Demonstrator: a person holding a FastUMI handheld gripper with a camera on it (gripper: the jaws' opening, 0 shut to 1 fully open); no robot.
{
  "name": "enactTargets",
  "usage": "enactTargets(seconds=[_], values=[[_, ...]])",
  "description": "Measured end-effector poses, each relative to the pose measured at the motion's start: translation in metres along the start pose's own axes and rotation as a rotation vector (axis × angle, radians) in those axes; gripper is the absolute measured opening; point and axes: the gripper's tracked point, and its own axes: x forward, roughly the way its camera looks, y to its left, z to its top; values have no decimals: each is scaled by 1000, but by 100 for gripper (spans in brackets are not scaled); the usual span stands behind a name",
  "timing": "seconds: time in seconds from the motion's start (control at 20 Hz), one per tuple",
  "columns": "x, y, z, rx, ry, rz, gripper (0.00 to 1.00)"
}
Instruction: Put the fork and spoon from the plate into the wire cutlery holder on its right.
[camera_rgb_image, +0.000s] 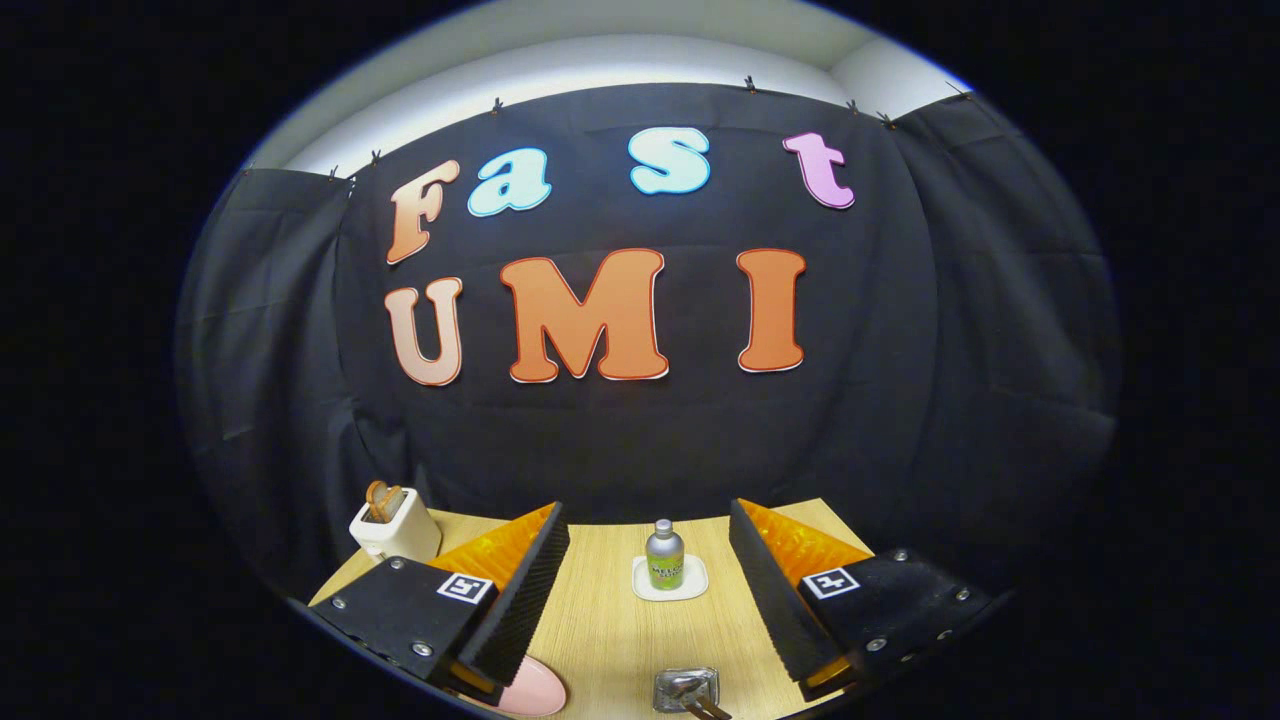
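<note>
My gripper (648, 512) is open, its two fingers spread wide above the wooden table (610, 630) with nothing between them. Low between the fingers, close to me, stands the wire cutlery holder (686, 688); a dark handle (708, 708) leans out of it. To its left a pink plate (532, 692) pokes out from under the left finger (520, 590), which hides most of it. I cannot tell what lies on the plate.
A small green-labelled bottle (664, 555) stands on a white square coaster (670, 580) ahead between the fingers. A white toaster (395, 528) with toast in it sits at the far left table corner, against the black cloth wall.
</note>
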Motion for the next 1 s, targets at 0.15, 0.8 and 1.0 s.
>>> enactTargets(seconds=[0.15, 0.8, 1.0], values=[[1, 1, 0, 7, 0, 1, 97], [2, 7, -2, 38, 14, 16, 97], [-1, 7, -1, 39, 14, 17, 97]])
